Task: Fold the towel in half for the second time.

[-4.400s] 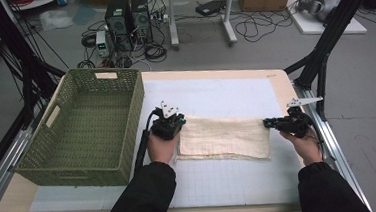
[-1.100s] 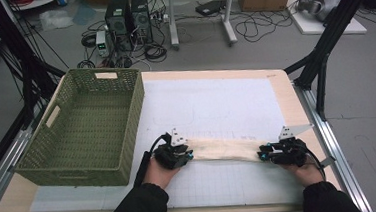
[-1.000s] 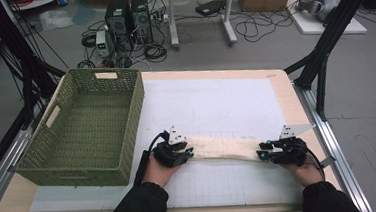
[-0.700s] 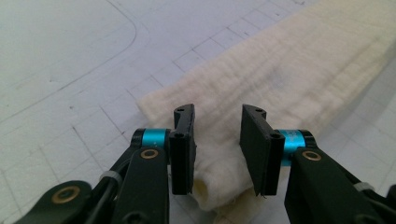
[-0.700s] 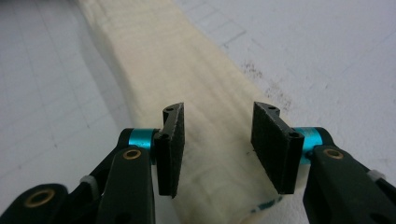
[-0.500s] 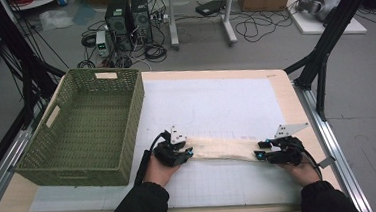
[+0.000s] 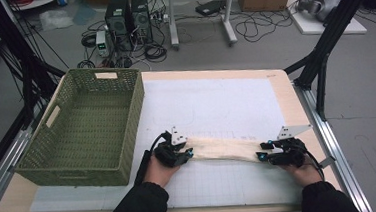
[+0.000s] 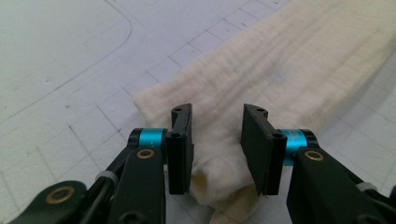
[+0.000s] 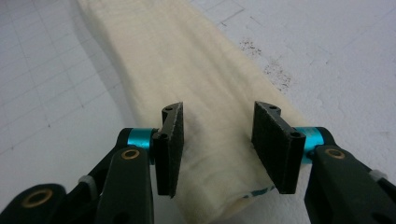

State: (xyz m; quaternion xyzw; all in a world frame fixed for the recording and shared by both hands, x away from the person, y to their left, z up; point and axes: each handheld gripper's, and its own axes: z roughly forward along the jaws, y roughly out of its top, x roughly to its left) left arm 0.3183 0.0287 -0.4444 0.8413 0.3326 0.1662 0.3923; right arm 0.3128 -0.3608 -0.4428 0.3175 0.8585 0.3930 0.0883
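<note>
A cream cloth [image 7: 224, 147], folded into a long narrow strip, lies across the white gridded mat [image 7: 215, 99] near the table's front. My left gripper [image 7: 189, 153] is at its left end, and my right gripper [image 7: 262, 152] at its right end. In the left gripper view the jaws of the left gripper [image 8: 215, 140] stand apart over the bunched end of the cloth [image 8: 289, 60]; they have just been opening. In the right gripper view the right gripper [image 9: 217, 140] straddles the cloth [image 9: 187, 56] with its pads apart and not squeezing it.
A green woven basket [image 7: 136, 104] stands at the table's left, close to the left hand. The table's right edge and metal rail [image 7: 328, 136] run just beyond the right hand. Computers and cables lie on the floor behind the table.
Since the oldest frame the cloth has gone from a wide rectangle to a narrow folded strip, and both hands have come nearer the front edge. Over the last second the hands stayed put.
</note>
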